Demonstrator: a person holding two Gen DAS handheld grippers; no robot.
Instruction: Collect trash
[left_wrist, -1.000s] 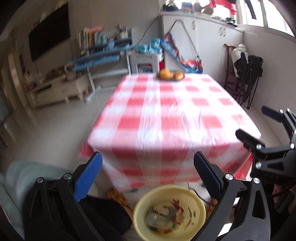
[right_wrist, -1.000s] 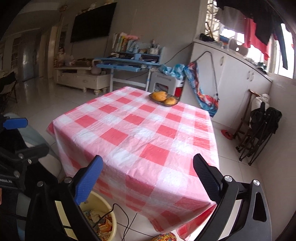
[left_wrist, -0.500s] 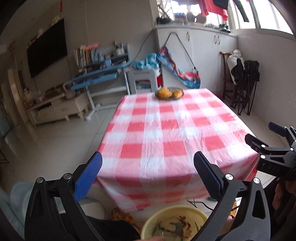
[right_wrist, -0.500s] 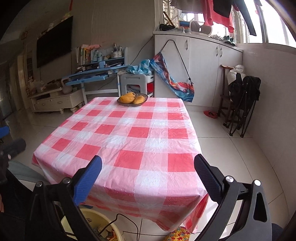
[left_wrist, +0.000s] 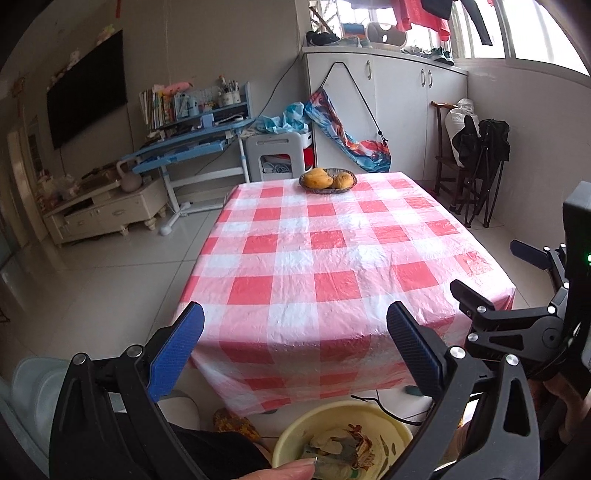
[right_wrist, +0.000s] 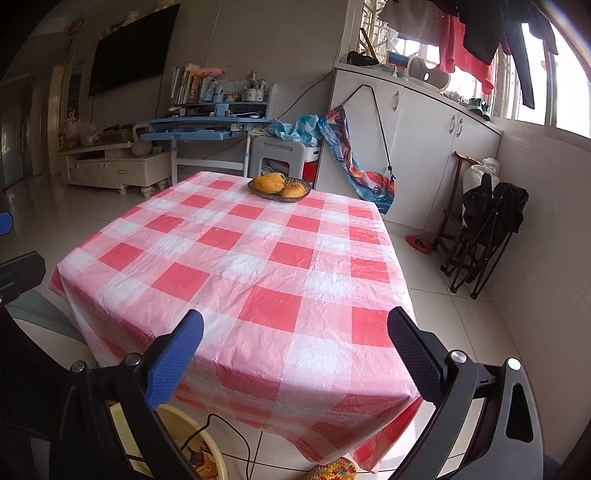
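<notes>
A yellow basin (left_wrist: 295, 437) on the floor before the table holds crumpled wrappers and scraps (left_wrist: 338, 448); its rim also shows in the right wrist view (right_wrist: 212, 448). My left gripper (left_wrist: 295, 334) is open and empty, held above the basin and facing the table. My right gripper (right_wrist: 295, 336) is open and empty too, over the table's near corner; it appears at the right of the left wrist view (left_wrist: 491, 273). The red and white checked tablecloth (left_wrist: 332, 258) bears only a basket of mangoes (left_wrist: 328, 180) at its far end.
A fingertip (left_wrist: 291, 470) shows at the bottom edge beside the basin. A cable (right_wrist: 236, 439) runs over the floor tiles. Folded black chairs (right_wrist: 487, 225) lean by the right wall. A blue desk (left_wrist: 192, 147), grey stool (left_wrist: 277, 155) and white cabinets (left_wrist: 399, 110) stand behind the table.
Both grippers have tilted up and steadied facing the table. The basin has slid lower in the left wrist view, and the right gripper swung to look over the table's right corner.
</notes>
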